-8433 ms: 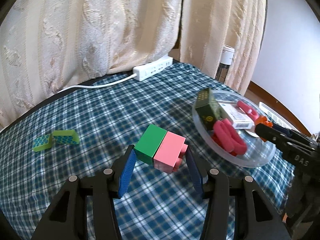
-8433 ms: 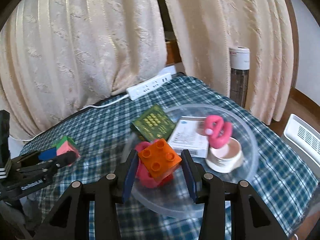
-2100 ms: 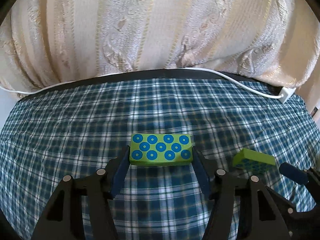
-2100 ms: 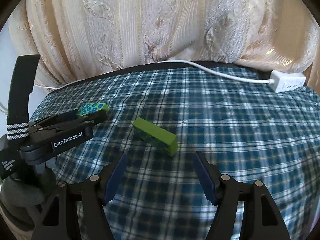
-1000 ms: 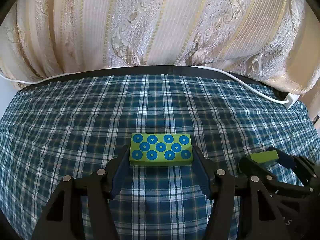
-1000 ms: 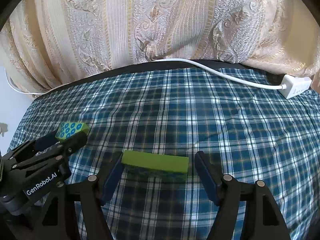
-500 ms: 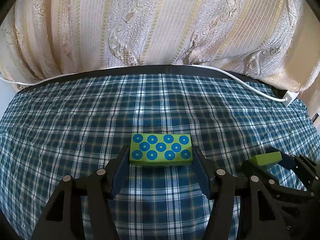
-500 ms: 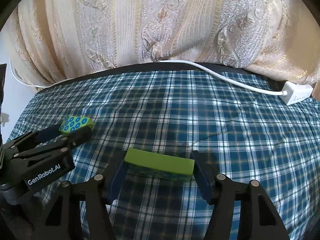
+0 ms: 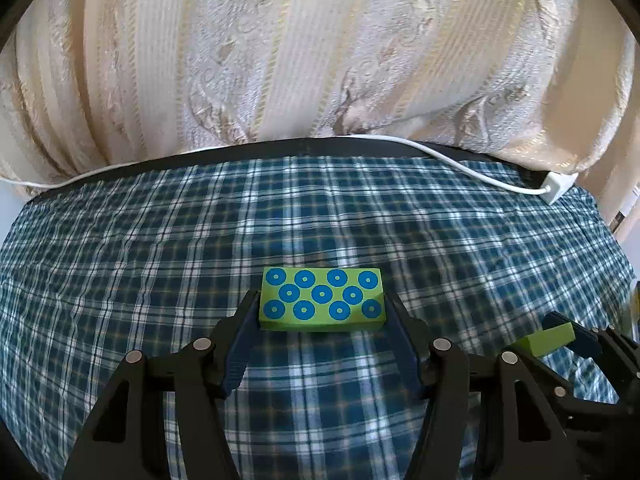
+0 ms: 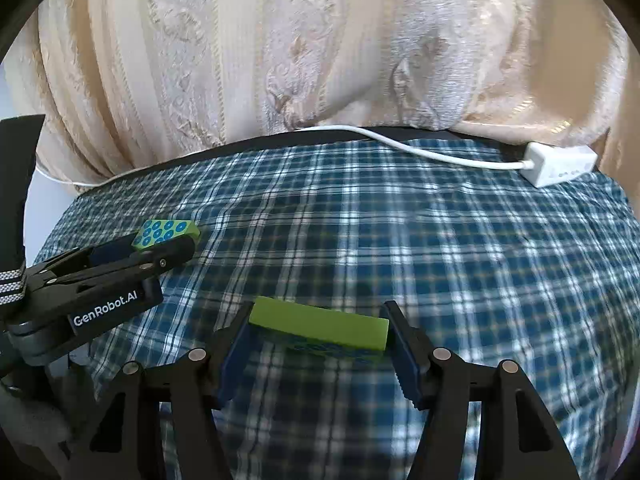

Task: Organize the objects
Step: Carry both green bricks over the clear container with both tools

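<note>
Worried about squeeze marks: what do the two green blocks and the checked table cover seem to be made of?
Dotted green block: probably foam or painted wood, matte, crisp edges, printed blue rings. Plain-topped green block: looks the same, matte, no glare. Checked table cover: woven cloth, soft wrinkles.

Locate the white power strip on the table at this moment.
In the right wrist view the white power strip lies at the far right edge of the plaid tablecloth, just below the curtain.

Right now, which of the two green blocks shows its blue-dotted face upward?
The block in the left gripper: that dotted block faces up, while the right gripper's block shows a plain green top.
</note>
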